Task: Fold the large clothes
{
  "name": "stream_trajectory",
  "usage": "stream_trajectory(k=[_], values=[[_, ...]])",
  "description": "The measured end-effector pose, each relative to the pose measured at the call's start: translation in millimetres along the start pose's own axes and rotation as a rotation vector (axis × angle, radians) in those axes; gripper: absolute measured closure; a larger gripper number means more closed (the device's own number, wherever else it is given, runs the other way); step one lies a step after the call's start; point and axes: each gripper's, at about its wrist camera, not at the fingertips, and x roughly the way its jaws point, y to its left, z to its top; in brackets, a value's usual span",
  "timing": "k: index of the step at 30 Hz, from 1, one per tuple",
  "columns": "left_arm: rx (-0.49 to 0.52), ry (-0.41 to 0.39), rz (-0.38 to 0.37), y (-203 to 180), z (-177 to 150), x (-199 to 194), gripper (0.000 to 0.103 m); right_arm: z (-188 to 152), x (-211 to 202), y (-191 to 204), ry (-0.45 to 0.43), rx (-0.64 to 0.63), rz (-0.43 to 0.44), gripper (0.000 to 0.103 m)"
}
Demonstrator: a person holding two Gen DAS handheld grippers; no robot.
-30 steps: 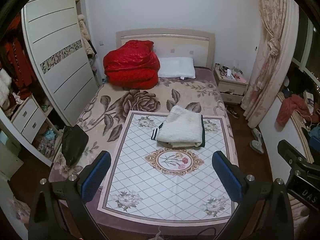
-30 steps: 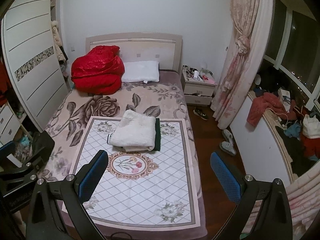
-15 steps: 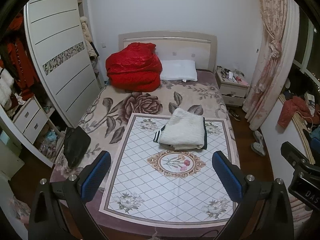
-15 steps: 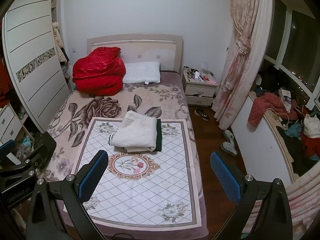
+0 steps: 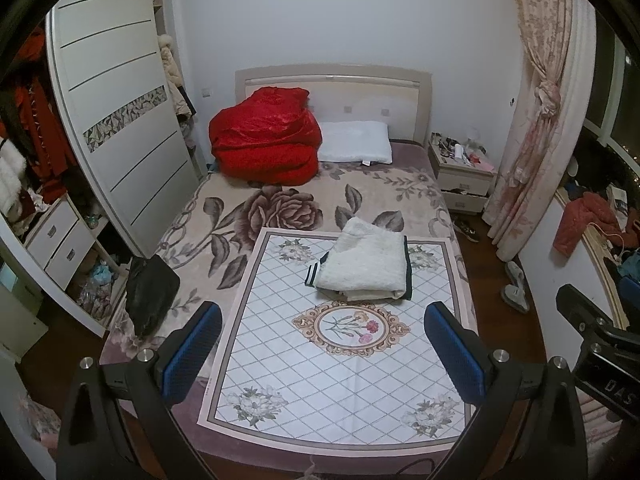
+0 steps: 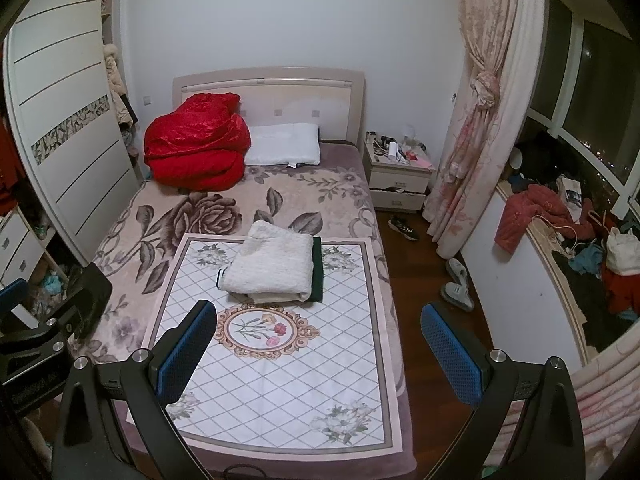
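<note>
A folded cream fleece garment with dark green trim (image 5: 366, 264) lies on a white diamond-patterned mat (image 5: 328, 364) spread over the bed; it also shows in the right wrist view (image 6: 274, 264). My left gripper (image 5: 322, 354) is open and empty, held well back above the foot of the bed. My right gripper (image 6: 318, 354) is open and empty too, at the bed's right foot corner, and the mat (image 6: 280, 364) lies below it. Both grippers are far from the garment.
A red quilt (image 5: 266, 146) and white pillow (image 5: 354, 142) lie by the headboard. A black bag (image 5: 150, 292) sits at the bed's left edge. A wardrobe (image 5: 120, 120) stands left. A nightstand (image 6: 400, 176), curtain (image 6: 476, 120), shoes (image 6: 456, 284) and a cluttered ledge (image 6: 568, 240) are right.
Both grippers have drawn back slightly from the bed; the bed and garment sit a little lower and smaller in view. The garment has not moved.
</note>
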Motion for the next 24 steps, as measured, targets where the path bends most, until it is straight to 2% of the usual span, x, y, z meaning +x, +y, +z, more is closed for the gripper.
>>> stream_trajectory(k=[24], values=[[-0.002, 0.0, -0.014, 1.2, -0.3, -1.6, 0.0, -5.1, 4.1, -0.2, 0.015, -0.005, 0.008, 0.0]])
